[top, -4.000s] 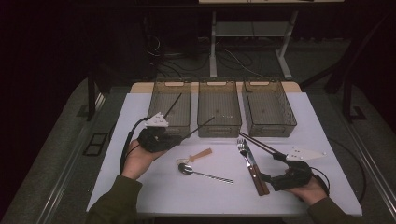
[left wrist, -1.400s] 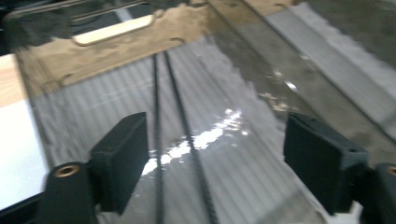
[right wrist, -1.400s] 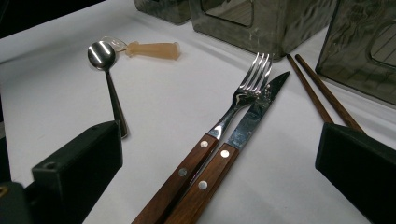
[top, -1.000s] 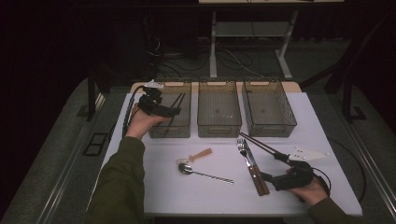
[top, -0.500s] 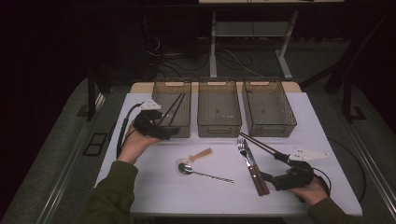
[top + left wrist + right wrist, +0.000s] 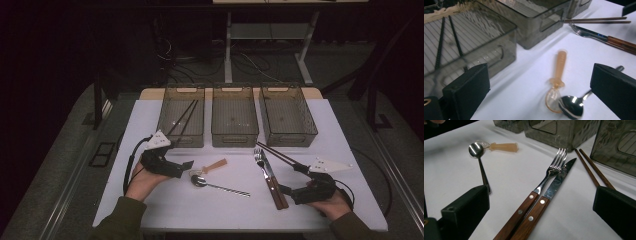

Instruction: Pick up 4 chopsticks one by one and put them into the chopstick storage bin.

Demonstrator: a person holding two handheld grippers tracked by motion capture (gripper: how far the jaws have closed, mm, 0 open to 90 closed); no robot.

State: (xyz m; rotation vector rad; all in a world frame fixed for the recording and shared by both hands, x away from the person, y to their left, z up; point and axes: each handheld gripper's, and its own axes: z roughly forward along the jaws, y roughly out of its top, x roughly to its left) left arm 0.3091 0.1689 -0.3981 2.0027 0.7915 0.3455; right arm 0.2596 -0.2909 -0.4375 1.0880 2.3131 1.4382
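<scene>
High view, step: sorting cutlery into bins; left tool, released, centre-left, nears the orange spoon mid-frame.
Left gripper view, next move: straddle orange spoon, lower centre, touching the steel spoon; left bin wall close upper left.
Right gripper view, room: right tool released over fork; open tabletop left.

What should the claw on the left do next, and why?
Probably ease the left claw forward and down around the small orange spoon. Its jaws are open and empty, and in the left gripper view that spoon lies on the table between them, its bowl touching the metal spoon. Black chopsticks already lie in the left bin, so sorting seems underway.
</scene>
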